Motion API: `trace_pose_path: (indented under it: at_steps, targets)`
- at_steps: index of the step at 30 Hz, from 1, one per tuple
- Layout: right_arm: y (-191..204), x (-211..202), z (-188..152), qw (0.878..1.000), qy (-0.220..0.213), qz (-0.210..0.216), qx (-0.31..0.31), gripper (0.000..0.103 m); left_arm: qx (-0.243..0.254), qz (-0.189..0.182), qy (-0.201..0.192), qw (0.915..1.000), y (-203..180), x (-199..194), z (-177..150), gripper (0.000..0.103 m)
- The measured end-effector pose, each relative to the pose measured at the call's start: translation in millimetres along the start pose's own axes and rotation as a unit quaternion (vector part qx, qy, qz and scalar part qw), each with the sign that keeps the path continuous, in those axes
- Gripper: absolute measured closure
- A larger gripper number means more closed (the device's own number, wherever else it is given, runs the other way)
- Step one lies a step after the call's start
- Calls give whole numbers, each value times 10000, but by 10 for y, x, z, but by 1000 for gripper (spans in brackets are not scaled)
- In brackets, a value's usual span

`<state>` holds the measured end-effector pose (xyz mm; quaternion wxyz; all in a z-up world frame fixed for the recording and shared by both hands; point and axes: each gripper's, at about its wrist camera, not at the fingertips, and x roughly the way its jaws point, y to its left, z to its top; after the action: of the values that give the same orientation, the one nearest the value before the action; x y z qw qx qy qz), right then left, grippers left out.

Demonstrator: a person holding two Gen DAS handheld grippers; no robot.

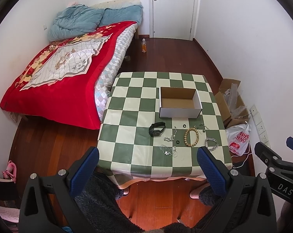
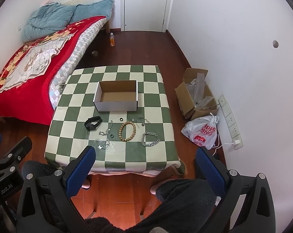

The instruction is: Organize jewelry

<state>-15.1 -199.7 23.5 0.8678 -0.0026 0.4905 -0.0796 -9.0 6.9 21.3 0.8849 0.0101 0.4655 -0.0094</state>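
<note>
An empty white cardboard box (image 1: 180, 102) (image 2: 116, 95) stands on the green-and-cream checked table (image 1: 138, 104) (image 2: 156, 101). In front of it lie a black smartwatch (image 1: 156, 129) (image 2: 93, 123), a wooden bead bracelet (image 1: 191, 137) (image 2: 127, 131), a silver chain bracelet (image 1: 211, 144) (image 2: 150, 139), thin silver necklaces (image 1: 168, 149) (image 2: 104, 142) and small dark rings (image 1: 184, 125) (image 2: 121, 119). My left gripper (image 1: 147, 155) and right gripper (image 2: 145, 155) both hover open, high above the table's near edge, holding nothing.
A bed with a red blanket (image 1: 55, 73) (image 2: 24, 66) sits left of the table. On the floor at the right are an open cardboard carton (image 2: 196, 94) and a plastic bag (image 2: 201, 133). A bottle (image 2: 112, 39) stands near the closed door. The person's legs and feet are below the table.
</note>
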Motion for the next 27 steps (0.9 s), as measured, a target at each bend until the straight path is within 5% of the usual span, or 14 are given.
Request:
trace_pose_path:
  at_steps: [27]
  targets:
    - [4,-35,-1,10000,-22,18,-39,0,-39,-27,-29,10000,30,-38,-39,0]
